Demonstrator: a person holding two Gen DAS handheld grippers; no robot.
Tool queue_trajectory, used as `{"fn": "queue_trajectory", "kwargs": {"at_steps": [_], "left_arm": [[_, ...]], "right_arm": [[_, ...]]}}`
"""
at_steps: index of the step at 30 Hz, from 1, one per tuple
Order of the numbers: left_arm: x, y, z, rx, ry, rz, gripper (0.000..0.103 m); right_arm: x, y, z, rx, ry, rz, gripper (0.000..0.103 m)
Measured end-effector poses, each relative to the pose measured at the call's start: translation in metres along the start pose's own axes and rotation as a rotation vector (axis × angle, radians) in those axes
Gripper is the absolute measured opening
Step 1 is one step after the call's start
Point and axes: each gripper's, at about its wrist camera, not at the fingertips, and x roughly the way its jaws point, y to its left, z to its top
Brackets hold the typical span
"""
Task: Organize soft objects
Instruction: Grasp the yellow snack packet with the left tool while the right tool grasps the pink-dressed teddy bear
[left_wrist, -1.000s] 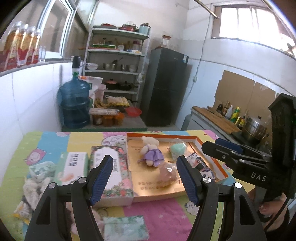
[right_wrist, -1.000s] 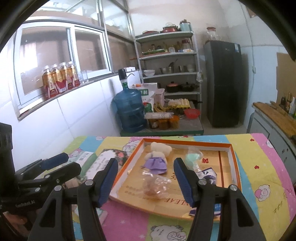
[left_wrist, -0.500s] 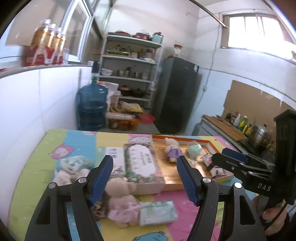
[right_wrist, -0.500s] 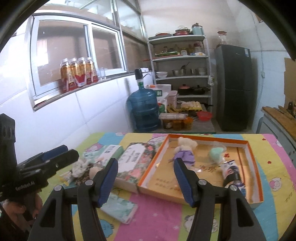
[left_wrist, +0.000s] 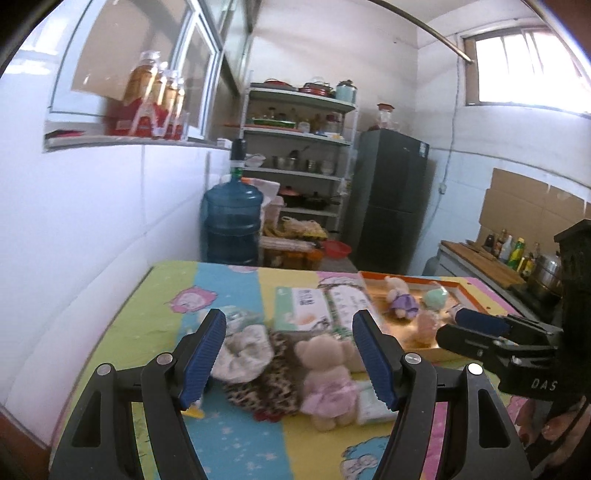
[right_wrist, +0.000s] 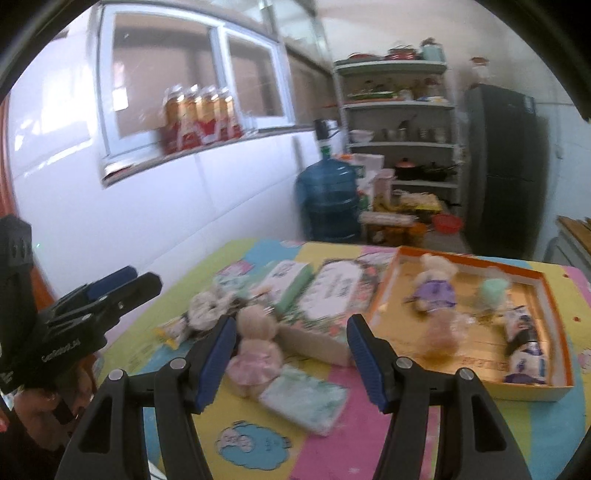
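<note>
The pink-dressed teddy bear (left_wrist: 327, 373) lies on the tabletop left of the orange tray (right_wrist: 554, 384), beside the tissue pack (right_wrist: 306, 398) and scrunchies (left_wrist: 243, 350). Partly done: a purple-dressed bear (right_wrist: 432, 284) and a green toy (right_wrist: 493, 291) already lie in the tray. The left gripper (left_wrist: 288, 354) and right gripper (right_wrist: 291, 354) are wide apart, holding nothing. Both views have swung from the tray toward the table's left side.

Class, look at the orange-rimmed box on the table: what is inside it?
Inside the orange-rimmed box: a purple-dressed teddy, a mint plush, a clear-wrapped toy and printed packets. Anything beneath them is hidden.
</note>
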Motion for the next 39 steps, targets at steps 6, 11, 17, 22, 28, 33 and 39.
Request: {"fn": "queue_trajectory", "kwargs": {"at_steps": [6,11,17,22,28,33,39], "left_arm": [[-0.005,0.034,-0.012,-0.041,0.006,0.048,0.073],[-0.004,0.057,-0.021,-0.062,0.019,0.067,0.073],[0.002,0.074,-0.032,-0.059,0.043,0.059,0.073],[0.015,0.082,-0.041,-0.03,0.088,0.044,0.073],[0.045,0.096,-0.05,0.012,0.191,0.031,0.073],[0.076,0.101,-0.055,0.082,0.275,0.022,0.073],[0.104,0.103,-0.06,0.114,0.365,0.003,0.073]], "right_arm": [[0.027,0.022,-0.008,-0.012,0.056,0.058,0.062],[0.053,0.033,-0.015,-0.007,0.106,0.068,0.062],[0.078,0.038,-0.025,-0.002,0.148,0.042,0.062],[0.092,0.037,-0.026,0.0,0.164,0.012,0.062],[0.108,0.034,-0.028,0.003,0.186,-0.007,0.062],[0.119,0.033,-0.028,0.01,0.204,-0.009,0.062],[0.129,0.026,-0.028,0.025,0.217,-0.01,0.062]]}}
